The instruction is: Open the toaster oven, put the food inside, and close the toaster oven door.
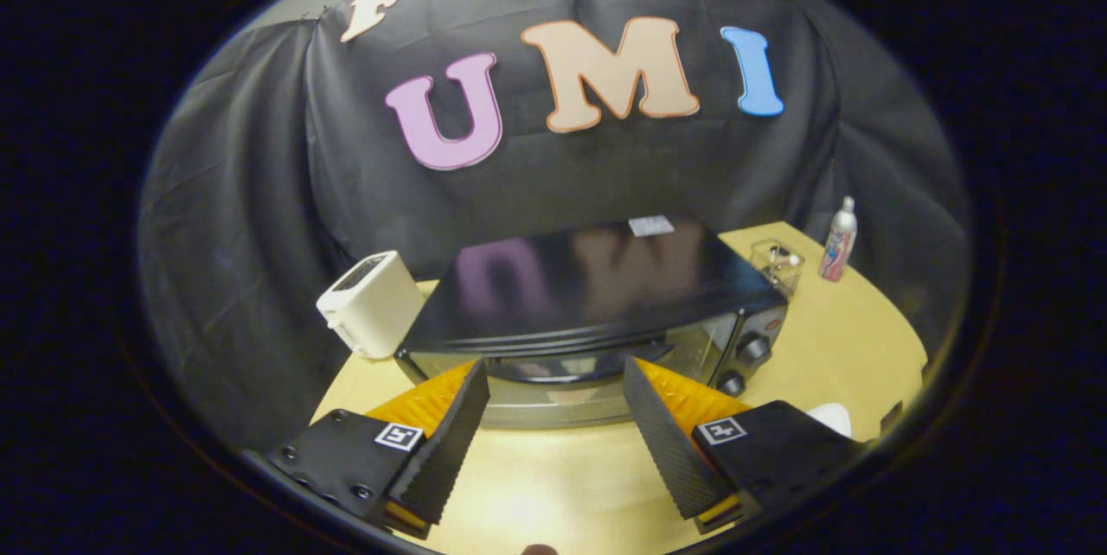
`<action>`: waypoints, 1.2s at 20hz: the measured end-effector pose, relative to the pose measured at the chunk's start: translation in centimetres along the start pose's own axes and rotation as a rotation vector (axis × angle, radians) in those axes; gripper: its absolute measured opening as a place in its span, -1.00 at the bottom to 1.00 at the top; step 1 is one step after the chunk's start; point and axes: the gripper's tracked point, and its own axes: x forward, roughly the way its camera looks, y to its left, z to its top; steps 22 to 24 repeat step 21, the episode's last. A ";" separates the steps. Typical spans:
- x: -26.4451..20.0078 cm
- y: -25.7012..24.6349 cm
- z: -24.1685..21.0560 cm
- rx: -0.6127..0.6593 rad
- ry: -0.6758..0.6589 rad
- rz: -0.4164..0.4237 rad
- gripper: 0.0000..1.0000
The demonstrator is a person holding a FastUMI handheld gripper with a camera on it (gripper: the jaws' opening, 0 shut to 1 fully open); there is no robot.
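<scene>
Hovering: gripper (553,395) hangs above the worktop (847,347), just in front of the toaster oven (588,296), looking down on its top and front.
Gripper state: fingers spread wide apart, nothing between them and nothing held; the oven's front shows through the gap.
Toaster oven: black, glossy-topped, standing in the middle of the worktop with its front toward the fingers.
Door: appears to lie up against the front, with the handle (566,352) running across just ahead of the fingertips; from this steep angle I judge it shut, though a small crack could not be ruled out.
Knobs: two dark dials (744,365) on the oven's right end, beyond the right finger.
Food: cannot be picked out for certain. A pale rounded thing (828,417) peeks past the right finger, too hidden to name. The glass is too dim to show whether anything sits inside.
Progress: a shut door and a free gripper fit two stages alike, either the door waiting to be pulled down with the food still outside, or the food already in and the door back up. The pictures do not settle which.
Nearby: a white toaster (372,304) just left of the oven; a clear container (777,265) and a spray bottle (838,239) to its right rear.
</scene>
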 end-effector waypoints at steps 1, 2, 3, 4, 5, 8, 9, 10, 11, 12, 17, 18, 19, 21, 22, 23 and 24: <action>-0.6 0.0 1.9 -0.013 -0.033 -0.004 0.98; -1.0 -0.1 3.9 -0.029 -0.070 -0.005 0.98; -1.5 -0.1 6.0 -0.044 -0.109 -0.005 0.98; -2.0 0.0 7.9 -0.057 -0.146 -0.006 0.98; -2.5 0.1 10.1 -0.063 -0.185 -0.010 0.97; -3.5 0.5 15.8 -0.061 -0.263 -0.014 0.97; -3.8 0.7 17.8 -0.063 -0.292 -0.011 0.97; -4.1 0.7 19.5 -0.064 -0.319 -0.010 0.97; -4.6 0.8 21.0 -0.066 -0.335 -0.006 0.97; -4.9 1.0 22.5 -0.071 -0.352 -0.002 0.97; -5.9 0.0 26.3 -0.124 -0.391 -0.031 0.97; -5.8 -0.2 27.0 -0.130 -0.402 -0.038 0.97; -5.6 -0.3 27.1 -0.131 -0.404 -0.042 0.97; -5.5 -0.9 27.6 -0.123 -0.407 -0.045 0.97; -5.5 -0.9 27.6 -0.123 -0.407 -0.045 0.97; -5.5 -0.9 27.6 -0.123 -0.407 -0.045 0.97; -5.5 -0.9 27.6 -0.123 -0.407 -0.045 0.97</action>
